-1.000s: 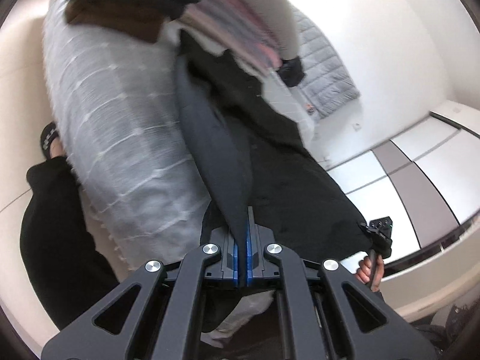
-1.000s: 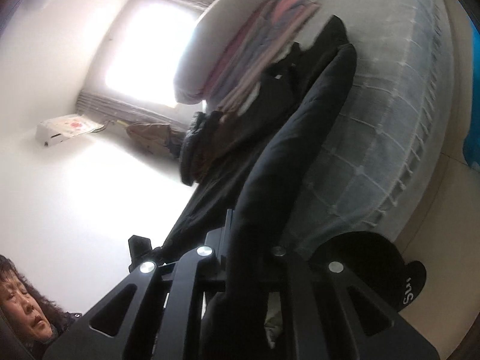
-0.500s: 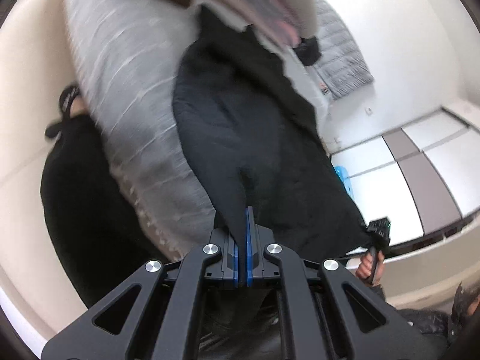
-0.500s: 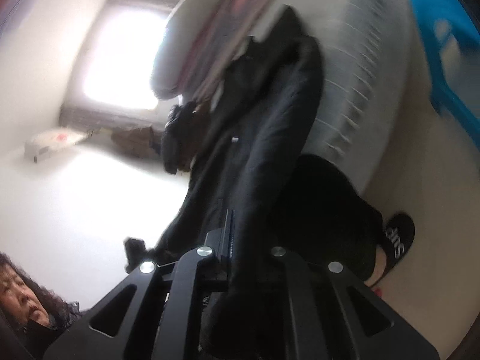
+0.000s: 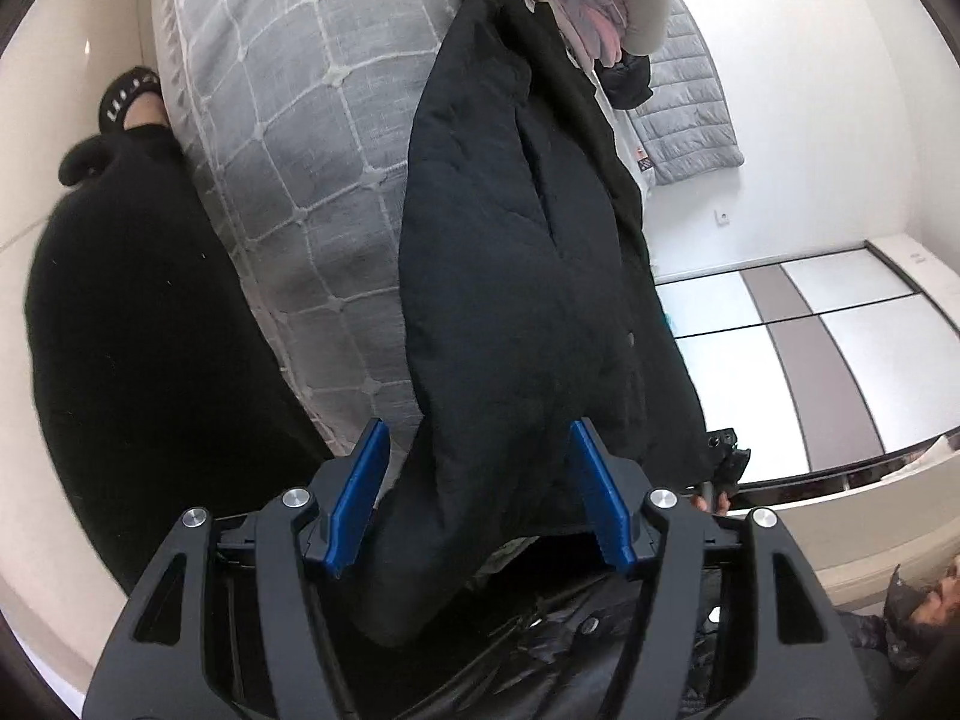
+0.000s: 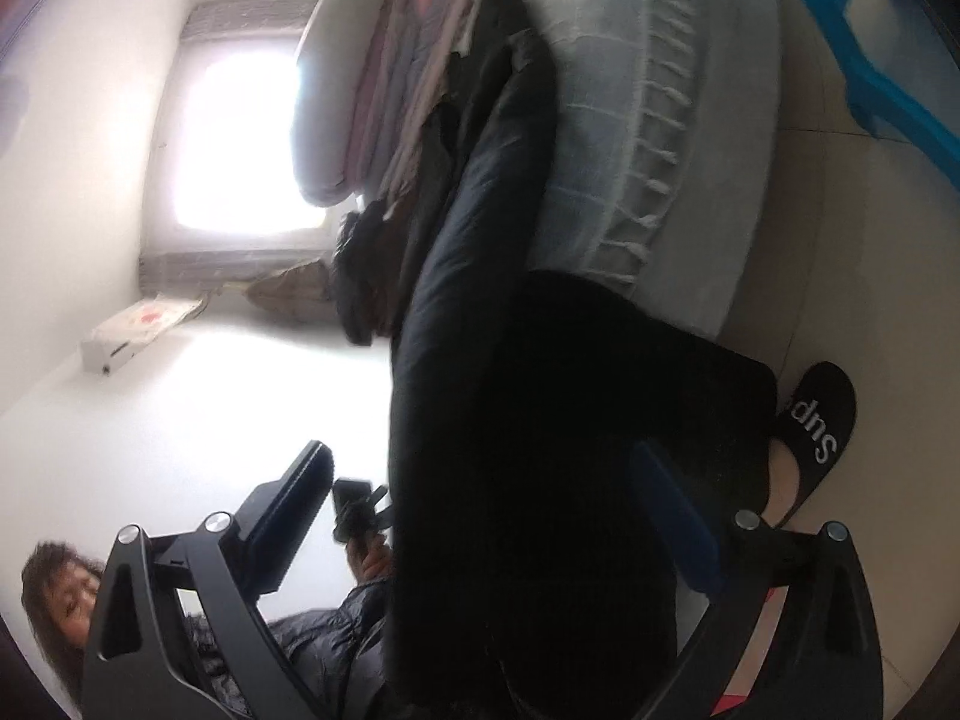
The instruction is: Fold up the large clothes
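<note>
A large black padded coat (image 5: 516,276) lies lengthwise on the bed with the grey checked cover (image 5: 312,138). Its near end hangs over the bed edge between my fingers. My left gripper (image 5: 480,498) is open, its blue pads (image 5: 360,498) apart on either side of the coat's end. In the right wrist view the same coat (image 6: 474,276) runs down from the bed. My right gripper (image 6: 498,516) is open too, with the black fabric loose between its fingers.
A stack of folded pink and grey bedding (image 5: 594,6) and a pillow sit beyond the coat. A grey quilted jacket (image 5: 690,102) lies at the far side. The person's black trousers (image 5: 138,324) and slipper (image 6: 816,414) stand by the bed. A blue stool (image 6: 864,60) is on the floor.
Both grippers were shut on the coat's end and have opened, letting it go. The coat has dropped to lie flatter on the bed.
</note>
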{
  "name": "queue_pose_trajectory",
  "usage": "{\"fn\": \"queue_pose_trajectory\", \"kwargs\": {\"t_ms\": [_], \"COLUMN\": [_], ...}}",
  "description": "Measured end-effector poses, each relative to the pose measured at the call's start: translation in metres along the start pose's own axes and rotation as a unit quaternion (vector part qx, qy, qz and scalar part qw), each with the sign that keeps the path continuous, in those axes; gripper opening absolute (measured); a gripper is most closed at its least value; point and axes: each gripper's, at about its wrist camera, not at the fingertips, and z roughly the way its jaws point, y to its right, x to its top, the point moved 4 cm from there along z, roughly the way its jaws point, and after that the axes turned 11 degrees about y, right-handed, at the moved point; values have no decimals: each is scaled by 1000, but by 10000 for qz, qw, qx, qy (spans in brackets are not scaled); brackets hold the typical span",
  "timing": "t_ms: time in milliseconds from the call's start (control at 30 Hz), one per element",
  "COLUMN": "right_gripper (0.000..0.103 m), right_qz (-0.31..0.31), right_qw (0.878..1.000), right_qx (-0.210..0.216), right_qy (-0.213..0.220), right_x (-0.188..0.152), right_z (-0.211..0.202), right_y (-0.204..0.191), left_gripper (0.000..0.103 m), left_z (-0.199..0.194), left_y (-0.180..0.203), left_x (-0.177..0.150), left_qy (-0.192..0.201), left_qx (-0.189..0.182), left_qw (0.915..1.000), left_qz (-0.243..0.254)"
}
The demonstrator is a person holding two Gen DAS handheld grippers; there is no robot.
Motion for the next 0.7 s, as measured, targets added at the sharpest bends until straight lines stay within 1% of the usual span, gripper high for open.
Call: {"fn": "queue_pose_trajectory", "kwargs": {"t_ms": [33,67,100,133,200,233,300,333,367,467,600,700], "right_gripper": [90,80,38,9,9,8,8,8,8,8,8,8], "right_qz": [-147,-250,-372,-411,-571,-598,-620,-638,-672,-758,-790,-716], "right_qw": [9999,9996,9988,9980,9964,9961,9963,9964,9962,9951,9924,9893], "right_qx": [-50,-119,-313,-480,-618,-634,-506,-365,-280,177,534,833], "right_qy": [9,16,23,46,109,163,307,421,480,614,777,964], "right_x": [-1,-1,-2,-4,-9,-12,-15,-16,-16,-18,-22,-26], "right_z": [1,1,3,7,12,14,14,12,11,10,5,-9], "right_y": [-6,-10,-13,-14,-21,-25,-35,-44,-50,-74,-92,-98], "left_gripper": [58,52,23,13,6,6,4,4,4,3,3,3], "left_z": [1,2,2,5,4,3,0,-2,-4,-20,-41,-58], "left_y": [2,7,9,10,10,12,20,27,31,57,97,123], "left_x": [0,-1,-2,-3,0,1,1,0,1,2,4,5], "left_qy": [8,21,27,-39,33,78,202,256,281,469,769,939], "left_qx": [-20,-20,43,238,434,517,652,713,709,526,228,-54], "left_qw": [10000,9999,9998,9994,9988,9985,9974,9968,9967,9963,9935,9912], "left_qz": [27,119,197,235,204,178,213,261,295,491,812,931]}}
